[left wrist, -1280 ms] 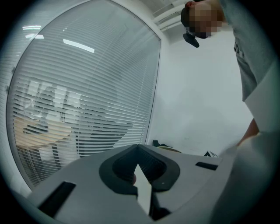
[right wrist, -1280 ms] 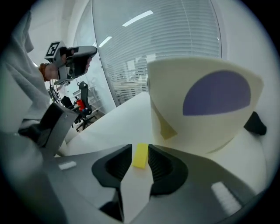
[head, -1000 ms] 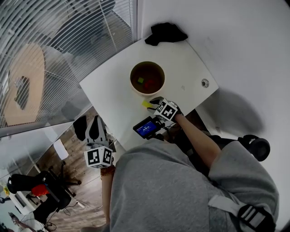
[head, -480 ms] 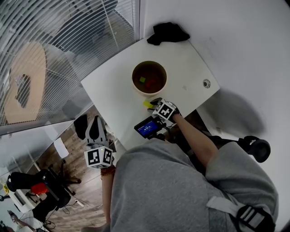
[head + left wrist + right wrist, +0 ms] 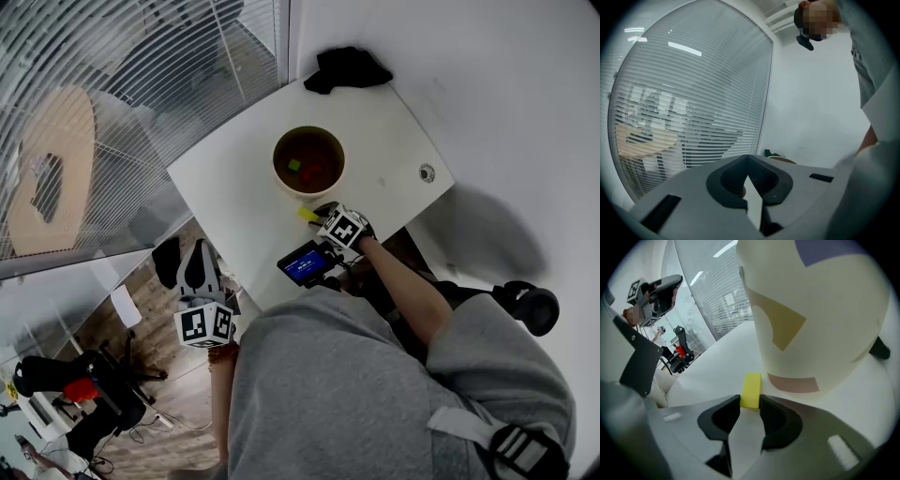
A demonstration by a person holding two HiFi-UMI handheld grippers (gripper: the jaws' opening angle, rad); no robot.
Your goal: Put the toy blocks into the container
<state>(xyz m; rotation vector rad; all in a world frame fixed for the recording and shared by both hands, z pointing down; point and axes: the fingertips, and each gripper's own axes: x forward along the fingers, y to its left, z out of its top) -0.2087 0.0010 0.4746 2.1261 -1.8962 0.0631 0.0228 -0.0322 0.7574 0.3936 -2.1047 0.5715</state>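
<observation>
A yellow block [image 5: 751,390] lies on the white table [image 5: 234,187] just in front of the round cream container [image 5: 820,310]. My right gripper [image 5: 750,404] points steeply down at it. Its jaws have just been closing, and both pads now touch the block's near end. In the head view the same gripper [image 5: 317,214] sits by the yellow block [image 5: 307,215], below the container's rim [image 5: 275,161]. A green block [image 5: 293,165] and a red block [image 5: 314,173] lie inside. My left gripper [image 5: 194,255] hangs off the table's left edge, jaws together, holding nothing [image 5: 748,174].
A black cloth [image 5: 347,67] lies at the table's far corner. A small round fitting [image 5: 427,172] sits near the right edge. A glass wall with blinds [image 5: 693,117] runs along the left. A small lit screen [image 5: 305,263] rides on the right gripper.
The right gripper's jaws have drawn in on the yellow block by the container. The left gripper has stayed where it was.
</observation>
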